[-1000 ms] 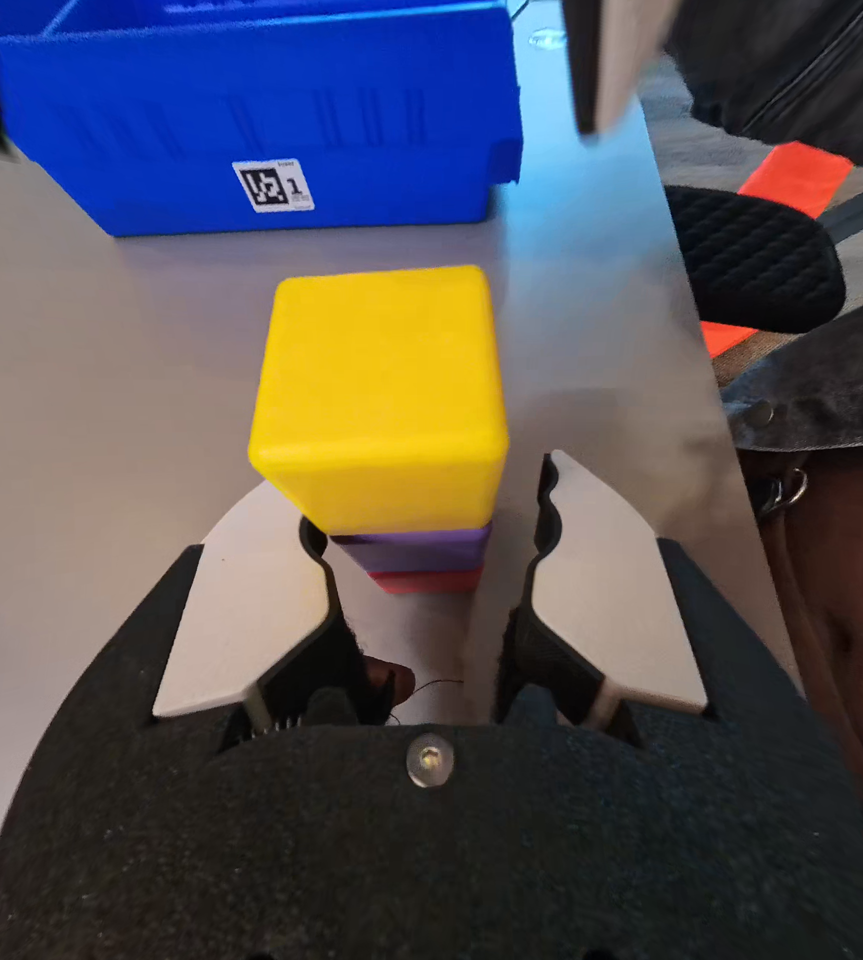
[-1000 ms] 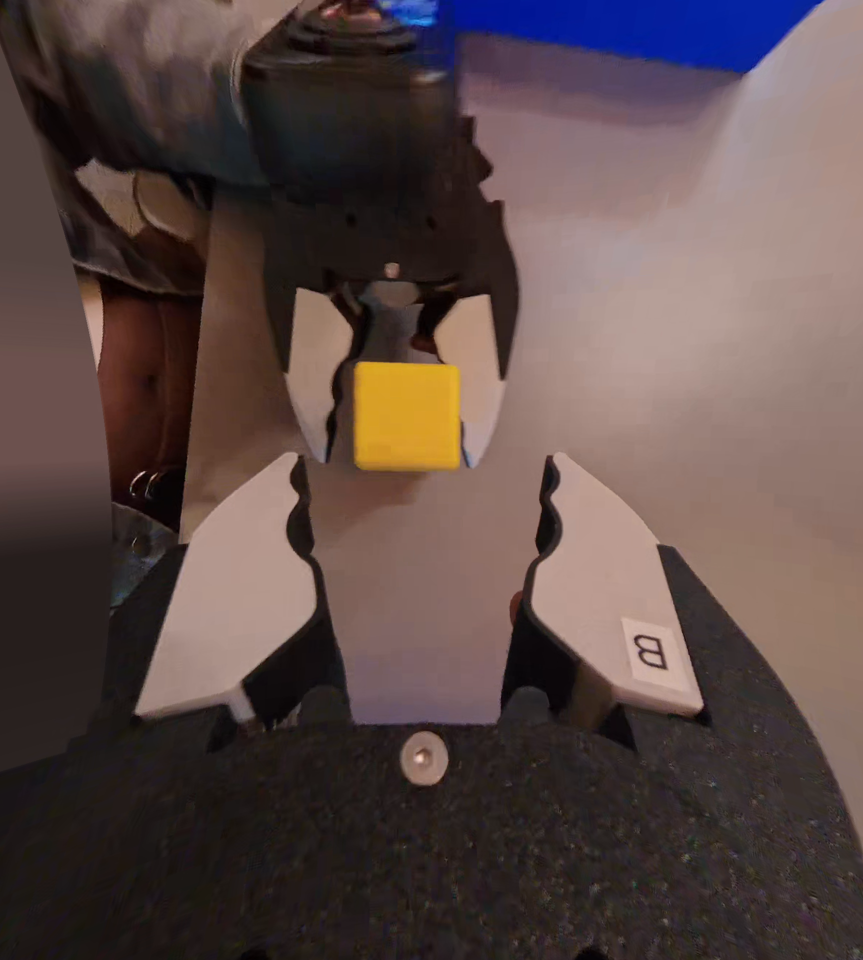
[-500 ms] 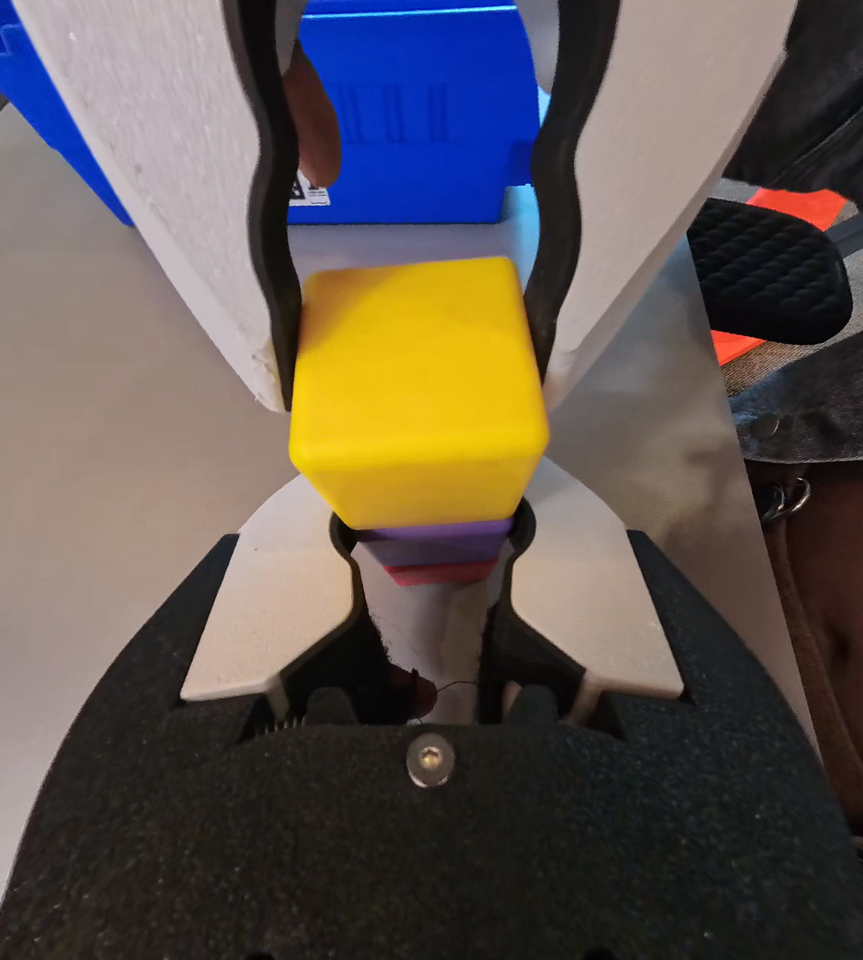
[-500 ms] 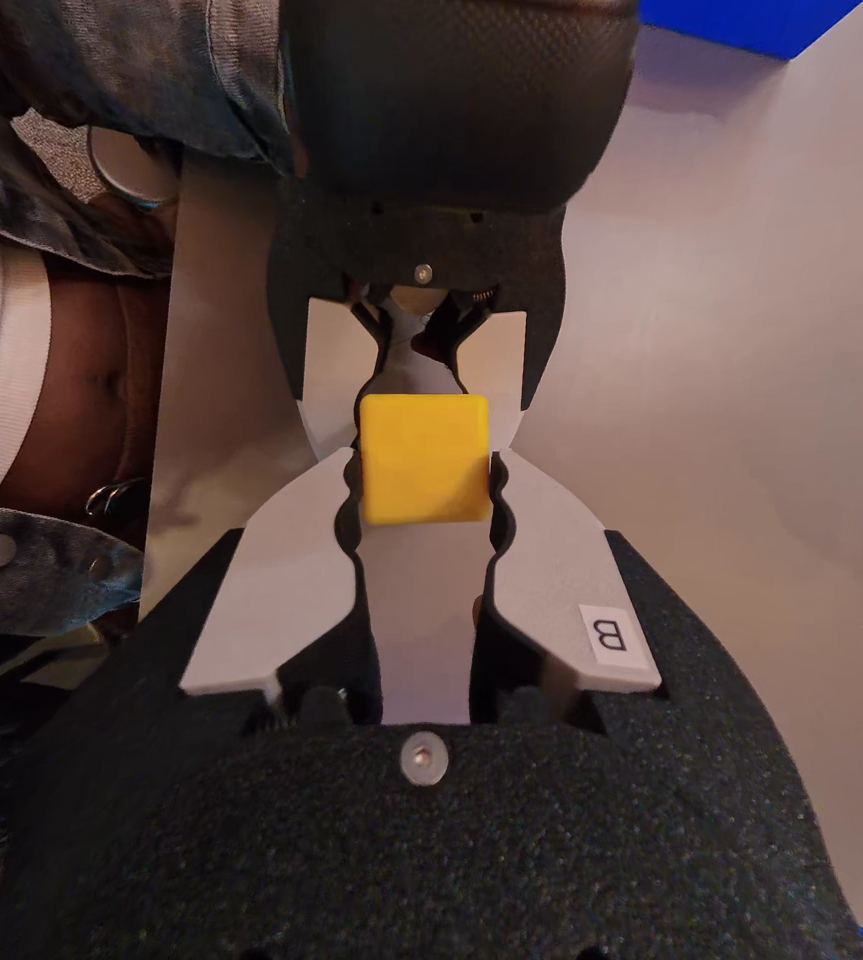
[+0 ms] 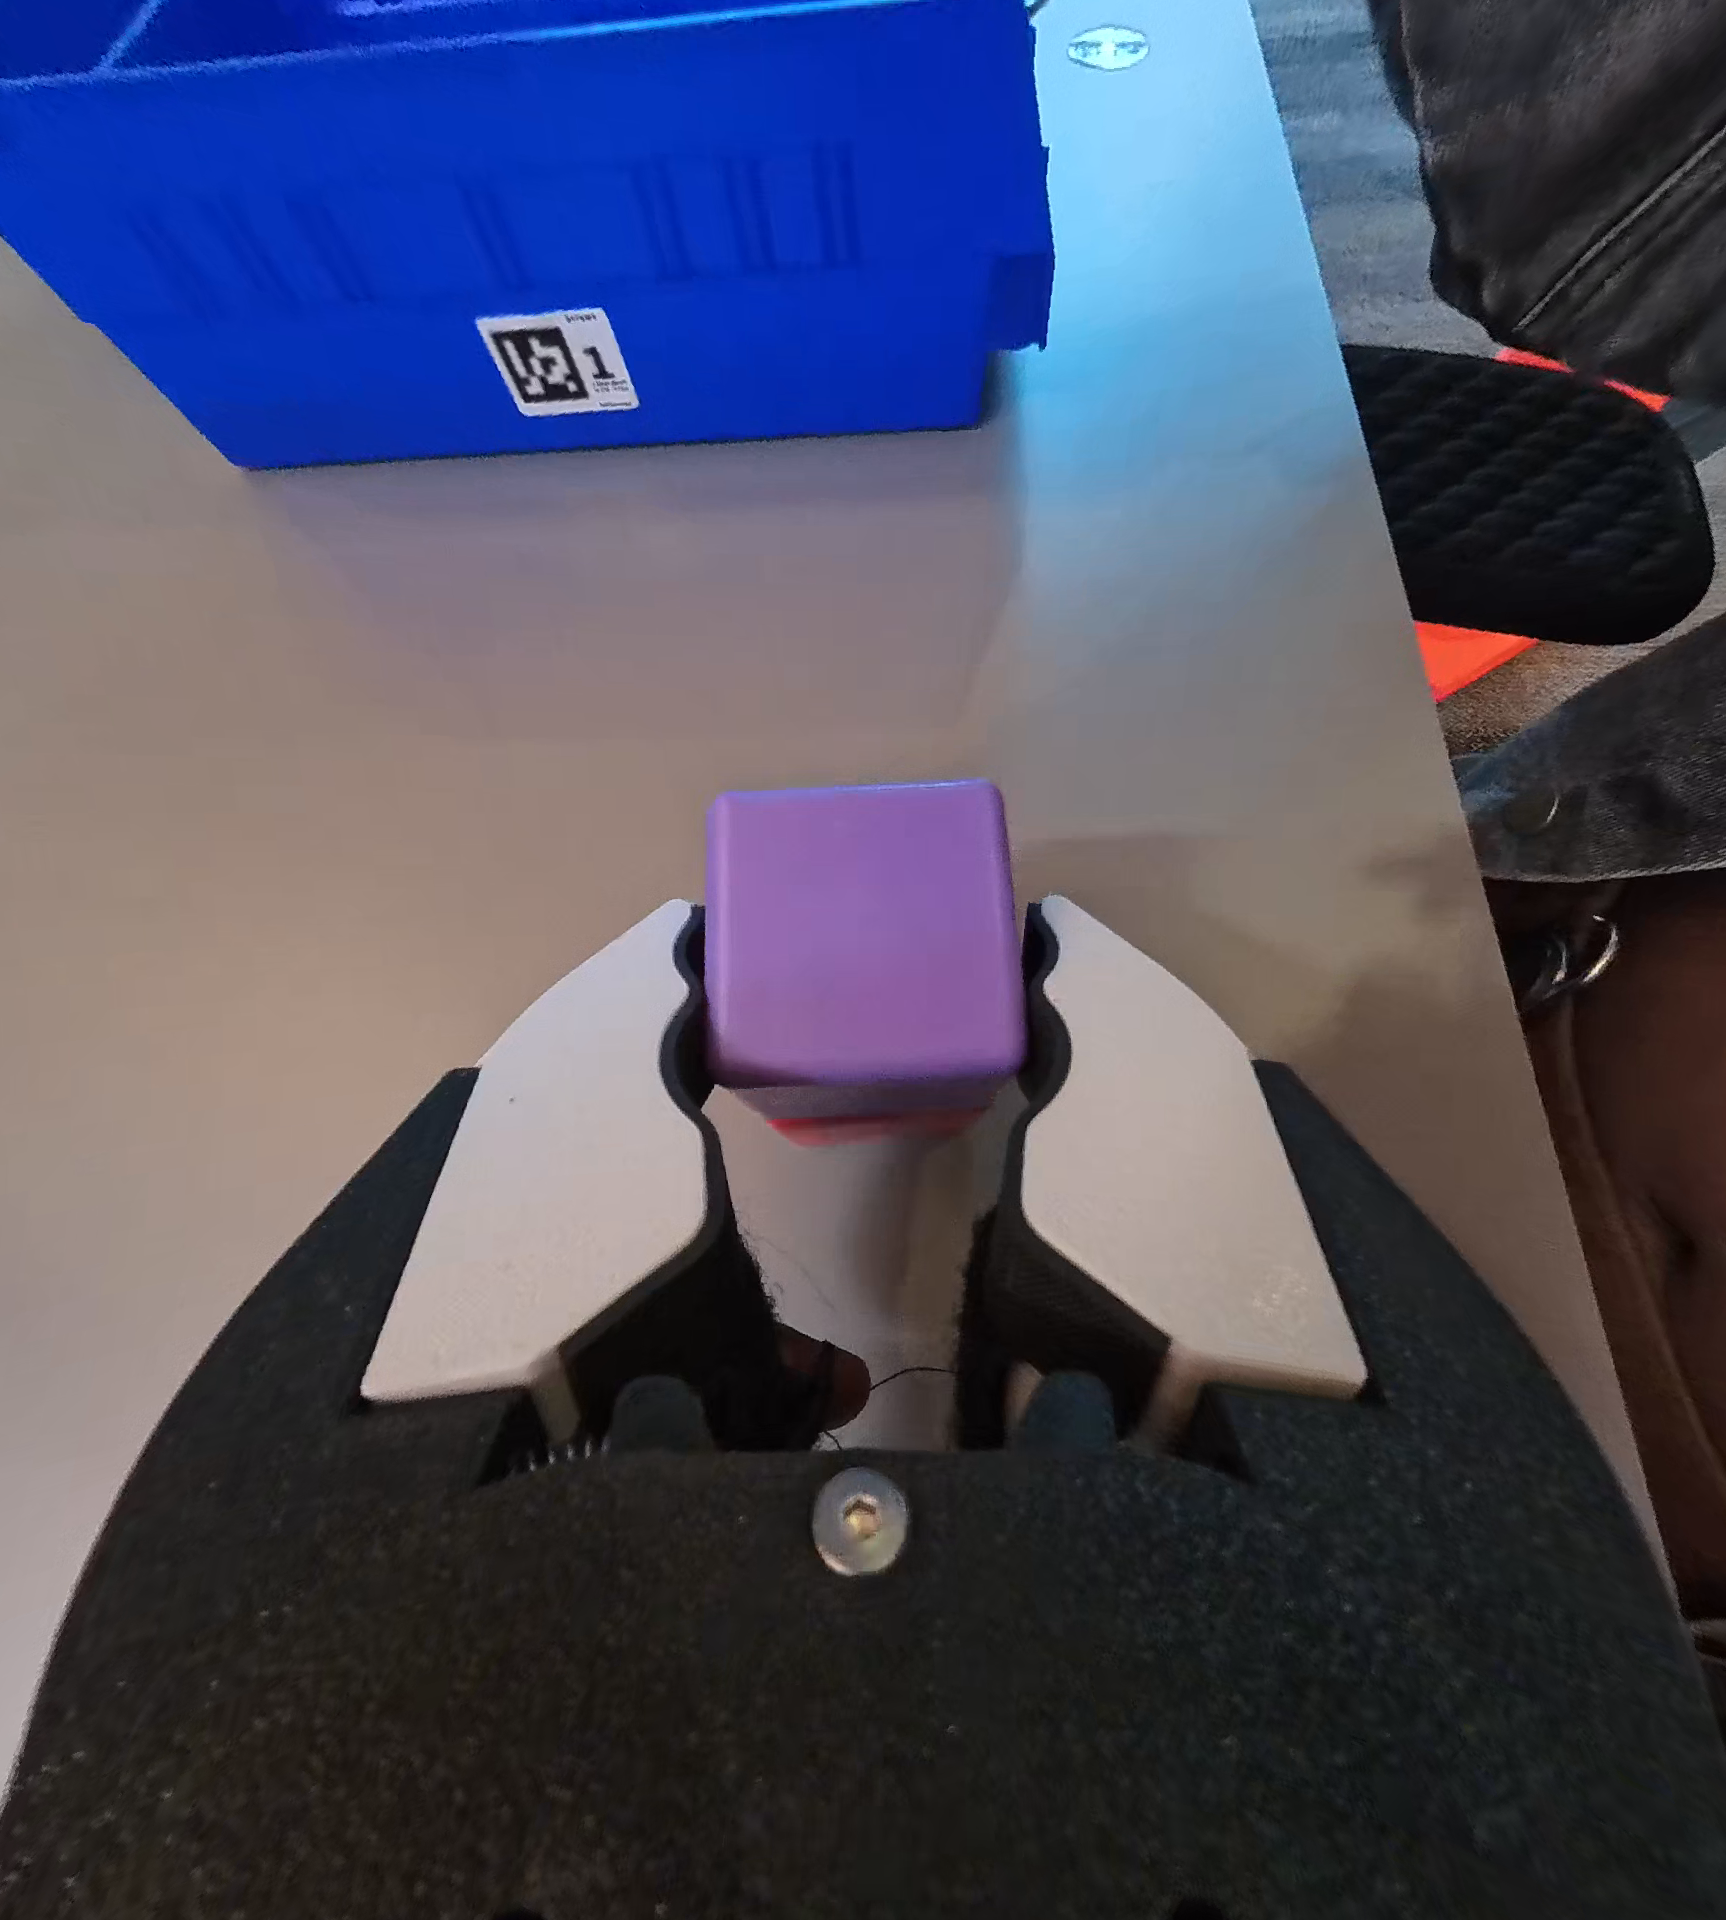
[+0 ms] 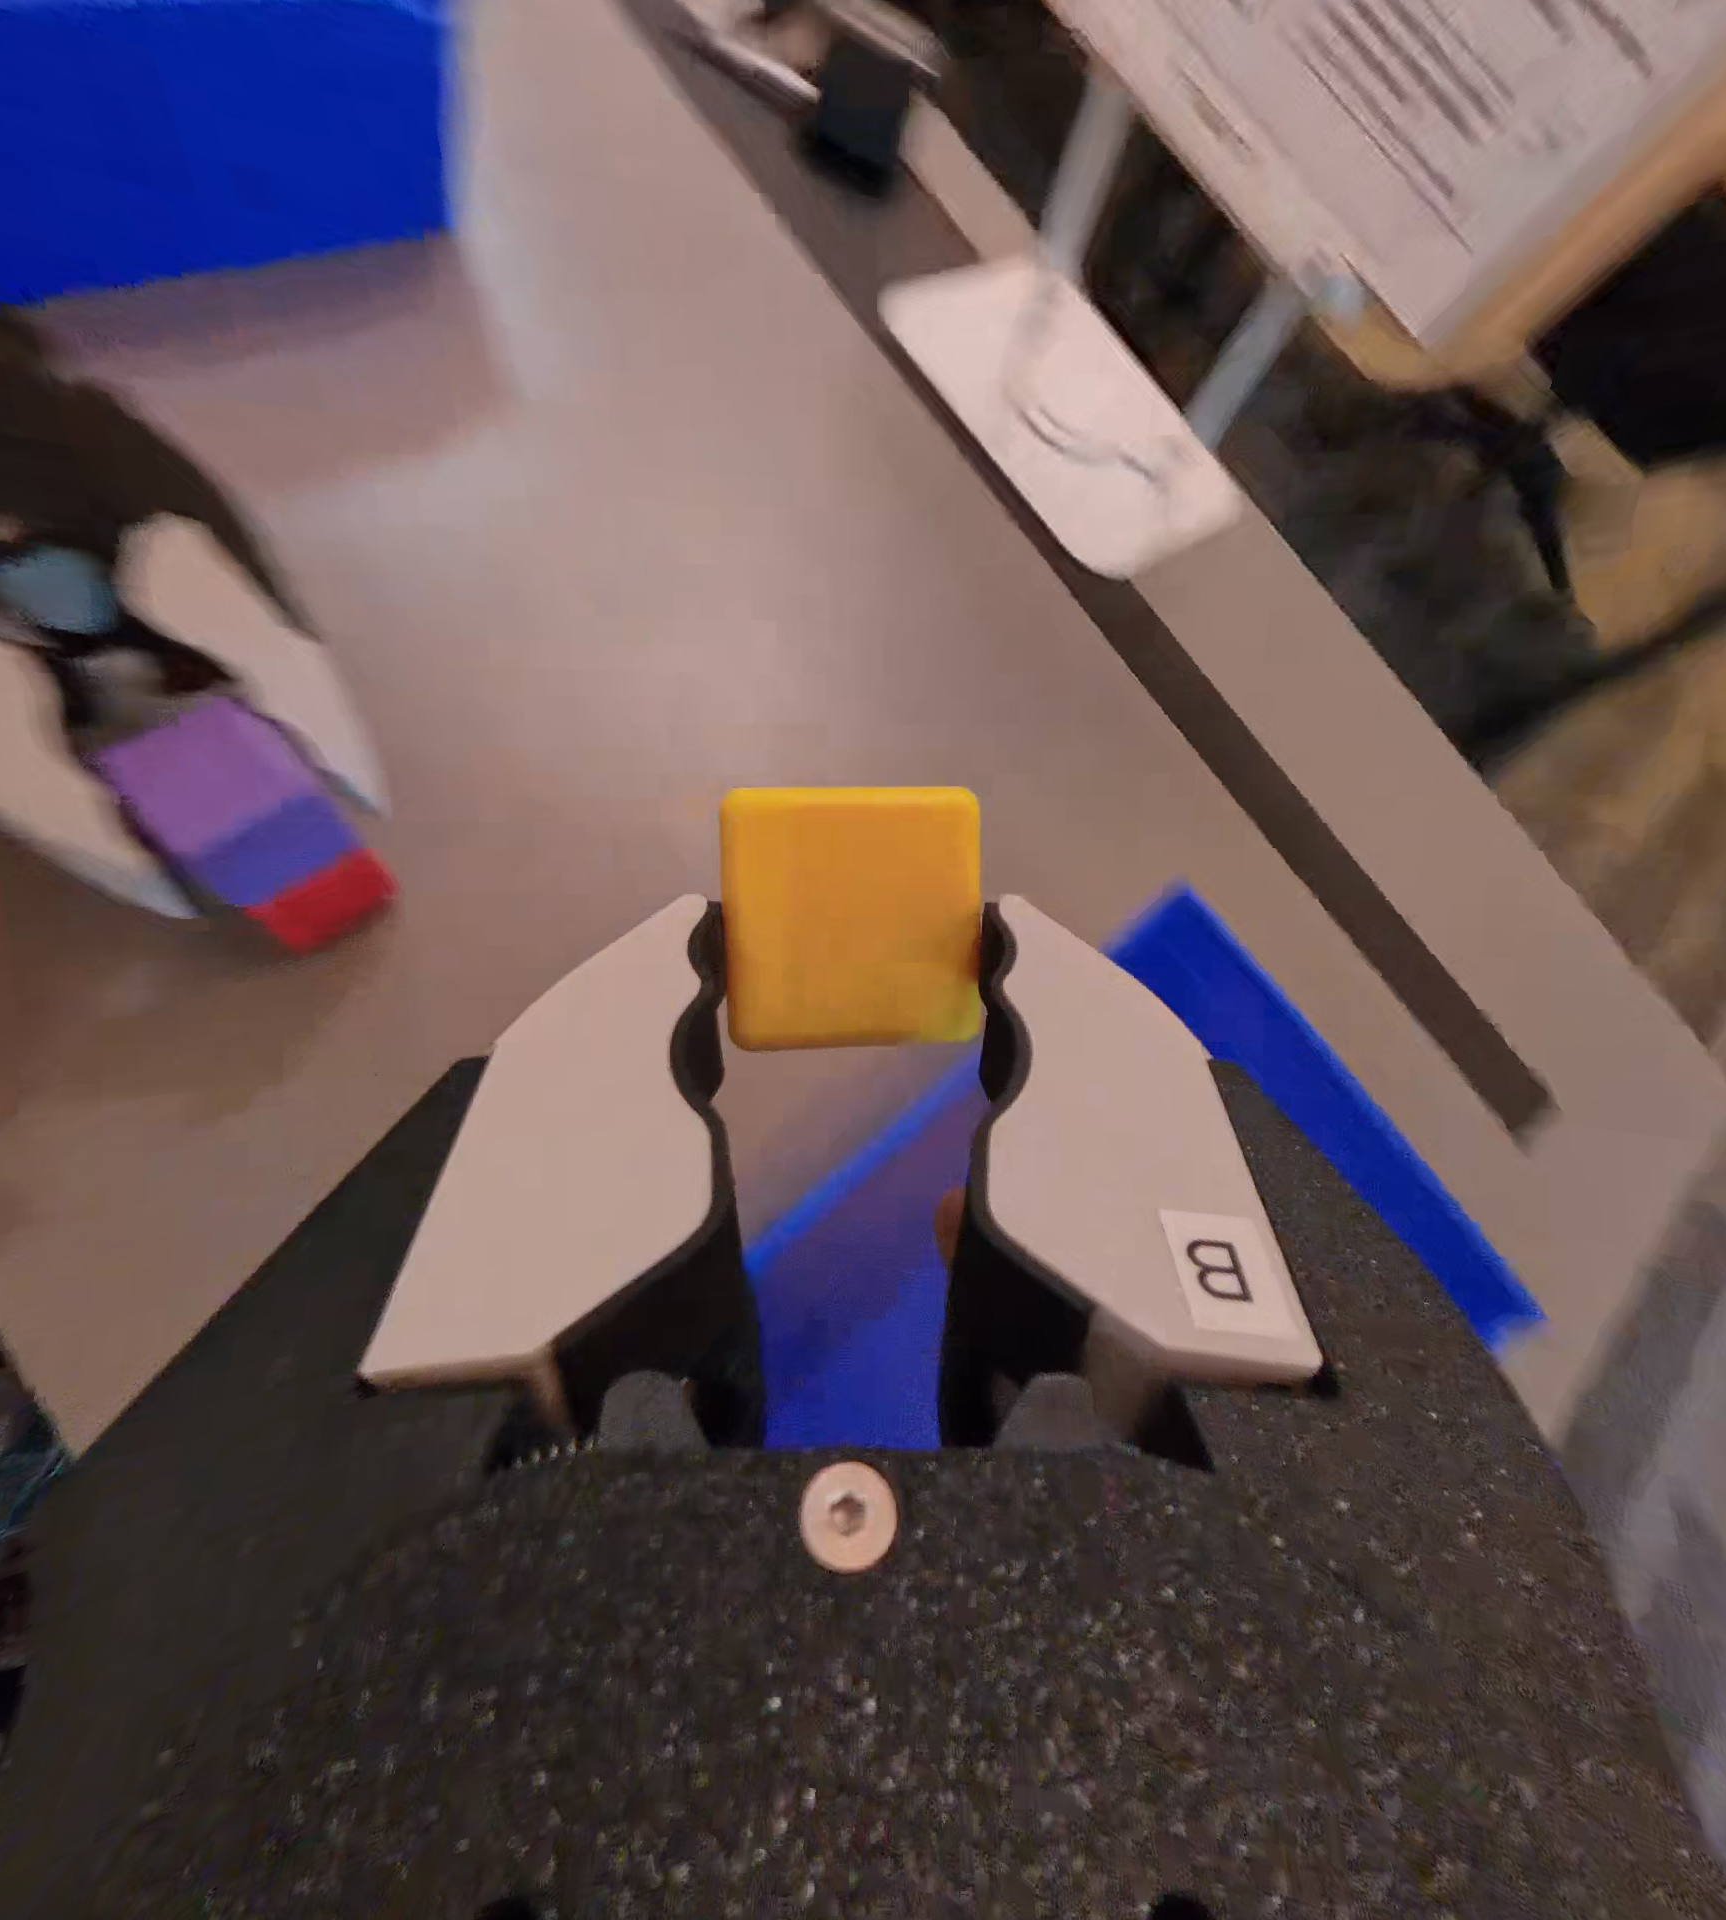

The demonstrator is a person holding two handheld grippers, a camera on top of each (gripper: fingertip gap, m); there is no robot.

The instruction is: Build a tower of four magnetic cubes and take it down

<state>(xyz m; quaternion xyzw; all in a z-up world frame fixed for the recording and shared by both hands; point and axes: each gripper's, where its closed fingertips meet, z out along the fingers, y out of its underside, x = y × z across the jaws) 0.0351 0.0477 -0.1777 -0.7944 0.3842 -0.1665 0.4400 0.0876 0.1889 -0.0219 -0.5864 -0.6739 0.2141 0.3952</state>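
Grey table point(image 5: 423, 727) with blue bin point(image 5: 526, 208), seemingly cube stack point(image 6: 246, 821).

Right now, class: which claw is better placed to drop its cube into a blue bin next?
Right. The right claw grips the lone yellow cube above a blue bin; the left claw clamps the remaining tower.

A grey table point(image 5: 423, 727) carries a blue bin point(image 5: 526, 208) at its far side. Beside the table's edge sits a black chair armrest point(image 5: 1524, 499) above orange floor point(image 5: 1461, 655).

Blue bin point(image 5: 526, 208) blocks the bare table's point(image 5: 319, 727) far end.
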